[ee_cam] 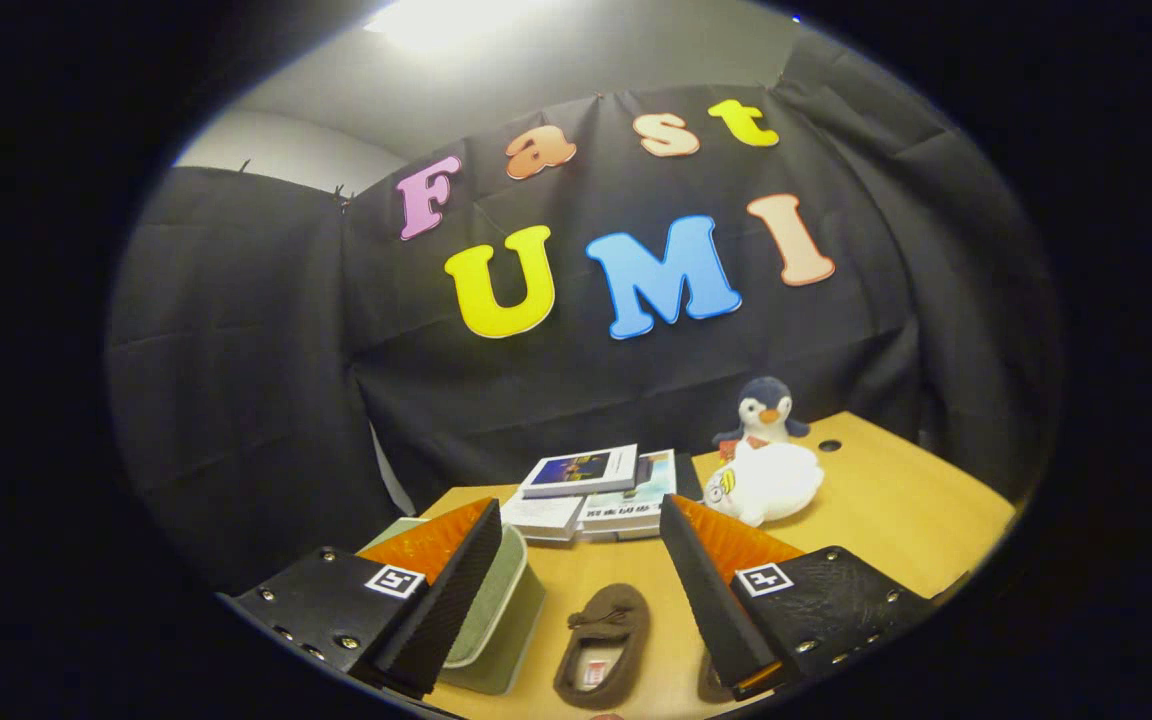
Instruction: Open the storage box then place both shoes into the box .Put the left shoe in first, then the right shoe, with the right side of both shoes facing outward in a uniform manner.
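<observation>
At the lower left of the frame, the storage box [501,620], a pale green container, sits on the wooden table [896,520], partly hidden behind the left finger; whether its lid is on I cannot tell. The gripper [576,520] hangs above the table with its fingers spread wide apart, gripping nothing. In the gap between them, low in the middle of the frame, a brown shoe [604,640] lies on the table with its opening up and its toe pointing away toward the booth wall. Just by the right finger's base, a sliver of a second brown shoe [711,685] peeks out, mostly covered. Beyond the fingers, at mid-frame, a stack of books [596,490] lies flat. Right of them rests a white plush toy [766,482], and a penguin plush [765,412] stands upright just behind it
</observation>
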Available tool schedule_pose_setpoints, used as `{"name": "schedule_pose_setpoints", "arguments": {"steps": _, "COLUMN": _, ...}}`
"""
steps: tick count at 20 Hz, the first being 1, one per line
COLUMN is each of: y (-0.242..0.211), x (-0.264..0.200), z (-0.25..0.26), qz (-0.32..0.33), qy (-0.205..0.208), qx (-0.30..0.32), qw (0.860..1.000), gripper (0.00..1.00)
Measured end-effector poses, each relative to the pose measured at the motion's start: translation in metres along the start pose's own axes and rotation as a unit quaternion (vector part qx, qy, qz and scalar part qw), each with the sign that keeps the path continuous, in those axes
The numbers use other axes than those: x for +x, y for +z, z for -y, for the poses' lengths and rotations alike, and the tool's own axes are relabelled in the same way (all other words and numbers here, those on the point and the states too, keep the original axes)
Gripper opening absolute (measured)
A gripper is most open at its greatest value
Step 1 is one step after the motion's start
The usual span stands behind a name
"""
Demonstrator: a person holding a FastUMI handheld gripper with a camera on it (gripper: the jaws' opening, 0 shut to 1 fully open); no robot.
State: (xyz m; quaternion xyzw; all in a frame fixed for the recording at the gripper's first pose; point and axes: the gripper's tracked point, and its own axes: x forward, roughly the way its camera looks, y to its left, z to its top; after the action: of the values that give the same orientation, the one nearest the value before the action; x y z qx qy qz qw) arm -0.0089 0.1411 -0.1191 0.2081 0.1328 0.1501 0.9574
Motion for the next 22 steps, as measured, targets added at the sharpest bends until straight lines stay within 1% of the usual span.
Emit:
{"name": "schedule_pose_setpoints", "arguments": {"steps": 3, "y": -0.037, "x": 0.006, "z": -0.009, "qz": -0.057, "qy": 0.032, "qx": 0.077, "qw": 0.995, "gripper": 0.97}}
{"name": "schedule_pose_setpoints", "arguments": {"steps": 6, "y": -0.064, "x": 0.013, "z": -0.018, "qz": -0.096, "qy": 0.059, "qx": 0.136, "qw": 0.984, "gripper": 0.97}}
{"name": "schedule_pose_setpoints", "arguments": {"steps": 7, "y": -0.074, "x": 0.011, "z": -0.022, "qz": -0.109, "qy": 0.069, "qx": 0.158, "qw": 0.979, "gripper": 0.97}}
{"name": "schedule_pose_setpoints", "arguments": {"steps": 9, "y": -0.092, "x": 0.01, "z": -0.032, "qz": -0.141, "qy": 0.093, "qx": 0.208, "qw": 0.963, "gripper": 0.98}}
{"name": "schedule_pose_setpoints", "arguments": {"steps": 11, "y": -0.102, "x": 0.009, "z": -0.037, "qz": -0.166, "qy": 0.106, "qx": 0.254, "qw": 0.947, "gripper": 0.97}}
{"name": "schedule_pose_setpoints", "arguments": {"steps": 16, "y": -0.123, "x": 0.009, "z": -0.044, "qz": -0.201, "qy": 0.126, "qx": 0.344, "qw": 0.909, "gripper": 0.97}}
{"name": "schedule_pose_setpoints", "arguments": {"steps": 19, "y": -0.134, "x": 0.01, "z": -0.055, "qz": -0.219, "qy": 0.14, "qx": 0.391, "qw": 0.883, "gripper": 0.98}}
{"name": "schedule_pose_setpoints", "arguments": {"steps": 22, "y": -0.14, "x": 0.013, "z": -0.068, "qz": -0.231, "qy": 0.161, "qx": 0.446, "qw": 0.849, "gripper": 0.97}}
